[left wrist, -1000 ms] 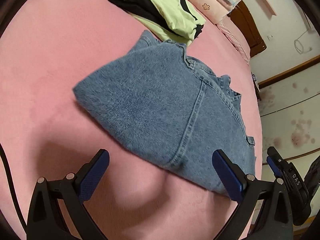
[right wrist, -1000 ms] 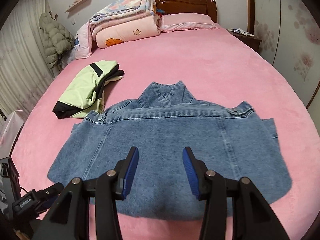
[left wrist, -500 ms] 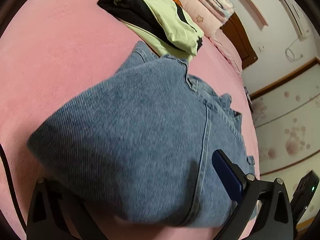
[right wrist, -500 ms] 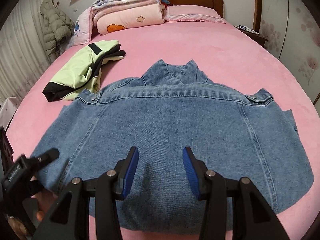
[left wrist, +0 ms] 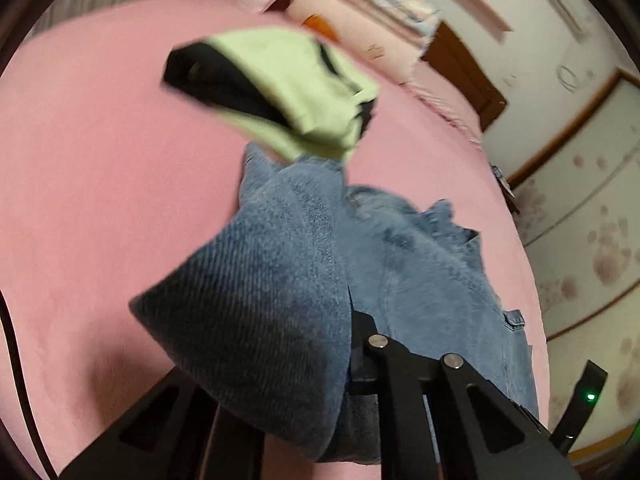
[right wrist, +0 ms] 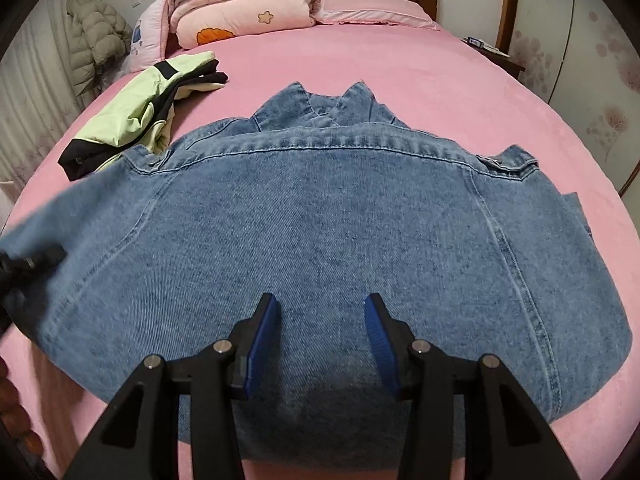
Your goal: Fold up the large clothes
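A blue denim jacket [right wrist: 320, 220] lies back-up on the pink bed [right wrist: 440, 80], collar at the far side. My left gripper [left wrist: 344, 344] is shut on the jacket's left side edge. That pinched flap of denim [left wrist: 260, 320] is lifted off the bed and drapes over the fingers, hiding the pads. The right wrist view shows that gripper as a dark blur [right wrist: 28, 264] at the jacket's left edge. My right gripper [right wrist: 320, 320] is open, low over the jacket's lower back, with nothing between its blue pads [right wrist: 264, 336].
A folded light-green and black garment [right wrist: 148, 116] lies just left of the jacket's shoulder. Folded quilts [right wrist: 240, 4] and a pillow [right wrist: 372, 12] are stacked by the wooden headboard. A puffer coat [right wrist: 96, 36] hangs at the left wall. Bare pink bed shows right of the jacket.
My left gripper slid over the jacket's side edge, closed on it and raised the flap. My right gripper sank closer to the jacket's back, jaws unchanged.
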`<state>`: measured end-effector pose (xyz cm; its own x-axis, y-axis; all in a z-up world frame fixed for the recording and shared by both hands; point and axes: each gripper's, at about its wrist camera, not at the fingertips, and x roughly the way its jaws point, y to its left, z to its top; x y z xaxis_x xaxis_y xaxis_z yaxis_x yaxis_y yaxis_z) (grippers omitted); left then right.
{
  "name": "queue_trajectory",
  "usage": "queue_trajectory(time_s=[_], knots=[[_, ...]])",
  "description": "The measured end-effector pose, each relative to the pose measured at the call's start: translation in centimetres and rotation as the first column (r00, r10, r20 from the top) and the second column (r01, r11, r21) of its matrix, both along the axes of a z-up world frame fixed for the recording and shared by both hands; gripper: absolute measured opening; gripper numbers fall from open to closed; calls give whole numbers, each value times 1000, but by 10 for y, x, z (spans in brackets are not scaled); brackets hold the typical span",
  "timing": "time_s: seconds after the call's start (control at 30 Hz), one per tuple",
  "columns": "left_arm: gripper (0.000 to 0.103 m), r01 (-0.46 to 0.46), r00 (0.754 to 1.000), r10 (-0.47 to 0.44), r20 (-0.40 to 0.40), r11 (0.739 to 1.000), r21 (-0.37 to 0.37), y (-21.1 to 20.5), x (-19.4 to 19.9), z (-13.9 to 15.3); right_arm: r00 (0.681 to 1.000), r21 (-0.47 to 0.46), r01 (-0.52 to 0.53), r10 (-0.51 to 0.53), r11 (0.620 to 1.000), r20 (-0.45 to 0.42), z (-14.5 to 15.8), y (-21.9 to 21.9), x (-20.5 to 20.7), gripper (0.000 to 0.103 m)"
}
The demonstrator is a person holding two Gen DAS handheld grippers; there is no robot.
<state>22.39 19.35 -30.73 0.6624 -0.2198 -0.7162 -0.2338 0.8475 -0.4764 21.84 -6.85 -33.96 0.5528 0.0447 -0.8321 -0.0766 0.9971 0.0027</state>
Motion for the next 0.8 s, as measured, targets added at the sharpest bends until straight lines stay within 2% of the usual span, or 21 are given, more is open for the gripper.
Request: queue_trajectory(time_s=[0.1, 0.23, 0.4, 0.47, 0.63, 0.8], knots=[[9, 23, 999, -24, 35, 999, 34, -9, 3, 13, 1000, 11, -9, 9, 1000, 22, 3, 1, 3, 37], [9, 17, 998, -19, 61, 1000, 26, -11, 2, 20, 999, 7, -12, 12, 1000, 42, -1, 6, 17, 31], [9, 44, 991, -49, 122, 998, 43, -22, -6, 33, 998, -25, -39, 41, 999, 41, -16, 12, 31, 30], [9, 67, 986, -77, 149, 995, 72, -30, -8, 41, 998, -29, -54, 55, 998, 33, -21, 13, 33, 30], [9, 130, 962, -155, 225, 984, 124, -56, -13, 66, 998, 20, -57, 57, 998, 13, -24, 6, 35, 30], [9, 217, 919, -260, 296, 961, 170, -90, -17, 91, 999, 46, -50, 49, 998, 13, -23, 3, 33, 31]])
